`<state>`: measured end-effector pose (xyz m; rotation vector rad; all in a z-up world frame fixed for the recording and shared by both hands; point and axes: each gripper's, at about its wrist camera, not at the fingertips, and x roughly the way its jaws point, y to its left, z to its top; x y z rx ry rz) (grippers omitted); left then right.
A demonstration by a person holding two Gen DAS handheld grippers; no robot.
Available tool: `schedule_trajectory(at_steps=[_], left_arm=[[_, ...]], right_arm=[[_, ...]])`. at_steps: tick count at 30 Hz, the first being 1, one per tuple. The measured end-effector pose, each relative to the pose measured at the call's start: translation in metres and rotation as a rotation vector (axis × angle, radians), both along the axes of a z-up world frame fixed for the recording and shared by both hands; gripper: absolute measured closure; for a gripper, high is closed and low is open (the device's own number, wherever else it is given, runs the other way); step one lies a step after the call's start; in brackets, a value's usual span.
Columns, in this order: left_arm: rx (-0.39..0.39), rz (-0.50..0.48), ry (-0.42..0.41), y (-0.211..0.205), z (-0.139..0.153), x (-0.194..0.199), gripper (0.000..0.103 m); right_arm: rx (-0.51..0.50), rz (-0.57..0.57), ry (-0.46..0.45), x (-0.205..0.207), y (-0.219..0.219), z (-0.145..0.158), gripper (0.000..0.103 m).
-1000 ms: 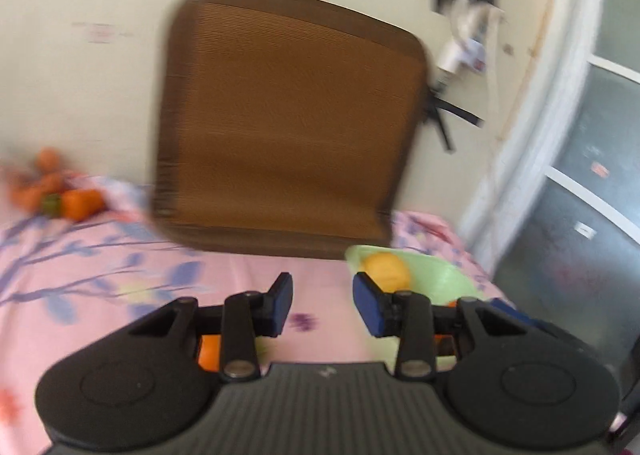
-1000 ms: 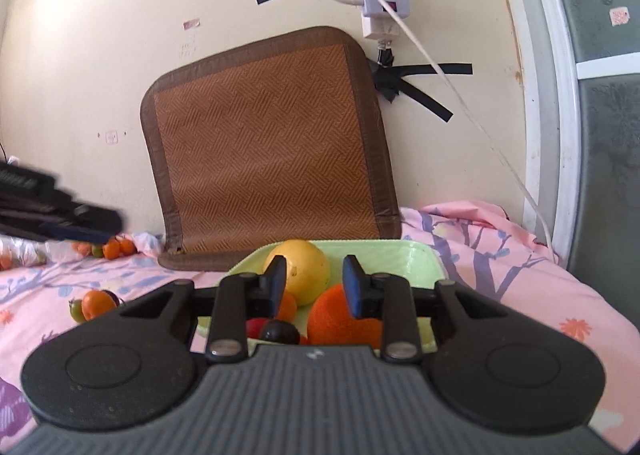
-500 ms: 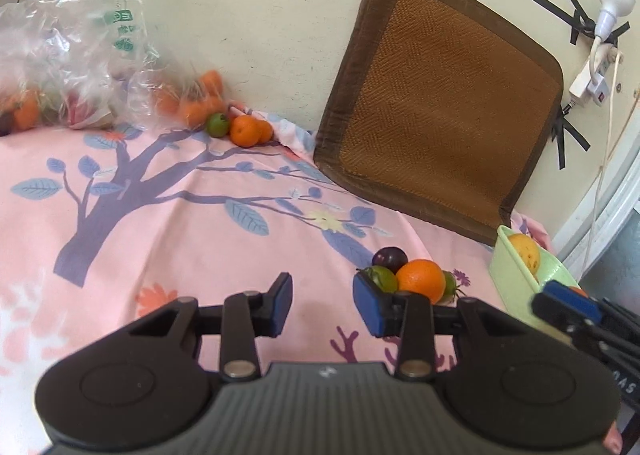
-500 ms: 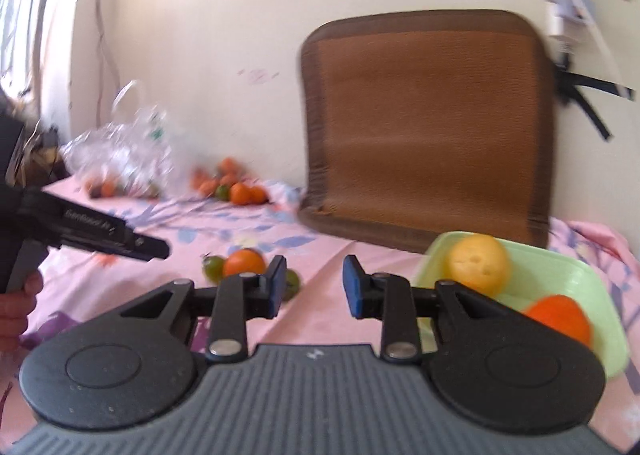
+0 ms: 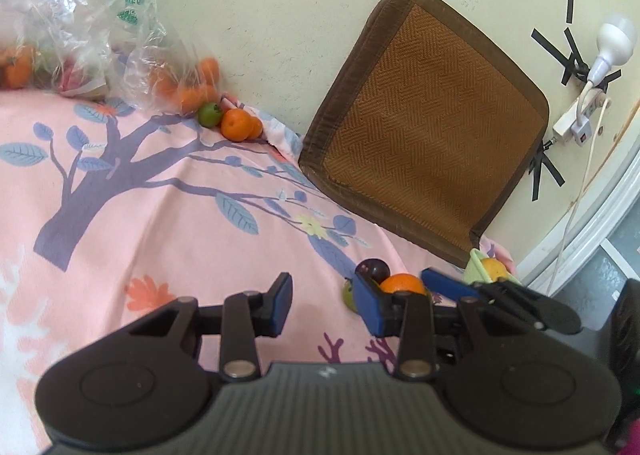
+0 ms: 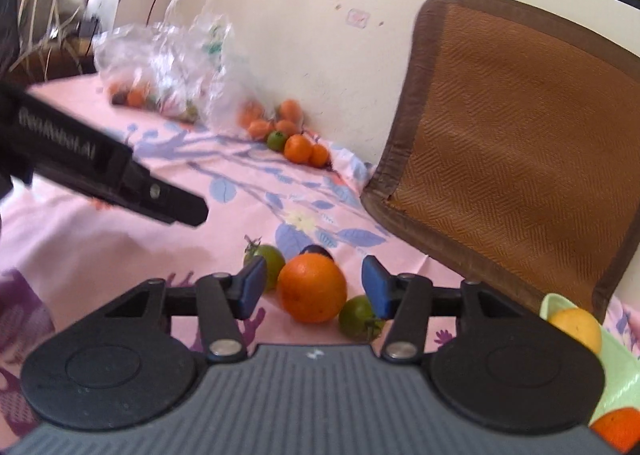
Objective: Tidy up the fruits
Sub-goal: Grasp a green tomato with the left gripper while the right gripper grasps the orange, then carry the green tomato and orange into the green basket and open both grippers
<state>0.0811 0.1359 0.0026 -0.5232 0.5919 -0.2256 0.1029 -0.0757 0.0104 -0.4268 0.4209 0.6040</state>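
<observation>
left wrist view high over cloth, facing far wall, right wrist view low, near, both sharing orange (image 5: 402, 282) (image 6: 312, 288), woven mat (image 5: 428, 123) (image 6: 516, 143)

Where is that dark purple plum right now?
In the right wrist view, the plum peeks out behind the big orange, right of a green tomato on the pink cloth.

Leaning upright against the cream wall (image 5: 256, 7): a square brown woven-rattan cushion with darker border (image 5: 432, 127), its lower edge resting on the pink floral bedsheet printed with a purple tree (image 5: 120, 215). Right of the cushion, fixed with black tape strips: a white power strip (image 5: 576, 121), white bulb (image 5: 614, 41) above.
</observation>
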Motion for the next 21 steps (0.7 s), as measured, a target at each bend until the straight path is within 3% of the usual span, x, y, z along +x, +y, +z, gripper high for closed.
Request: schedule_trajectory(at_steps=[2,5,7,9,14,17,19,21], left_arm=[[0.011,-0.002,-0.004,-0.002,0.001,-0.001,0.068],[0.051,-0.002,-0.007,-0.008,0.003,-0.001,0.068],[0.107,-0.008,-0.008,-0.017,0.006,0.0,0.057],[0.166,-0.034,-0.017,-0.031,0.008,0.002,0.052],[0.274,-0.088,0.017,-0.064,0.007,0.025,0.052],[0.343,-0.084,0.046,-0.076,0.004,0.034,0.057],[0.375,-0.084,0.048,-0.082,0.002,0.037,0.07],[0.391,-0.085,0.048,-0.086,0.002,0.037,0.071]], right_arm=[[-0.03,-0.004,-0.034,-0.006,0.0,-0.002,0.063],[0.023,-0.014,-0.035,-0.022,-0.012,0.006,0.064],[0.09,-0.025,-0.025,-0.037,-0.023,0.013,0.064],[0.15,-0.036,-0.003,-0.053,-0.038,0.018,0.064],[0.26,-0.08,0.105,-0.07,-0.069,0.014,0.063],[0.283,-0.107,0.159,-0.066,-0.074,0.003,0.062],[0.318,-0.099,0.199,-0.062,-0.076,0.001,0.062],[0.34,-0.098,0.231,-0.059,-0.077,-0.001,0.061]])
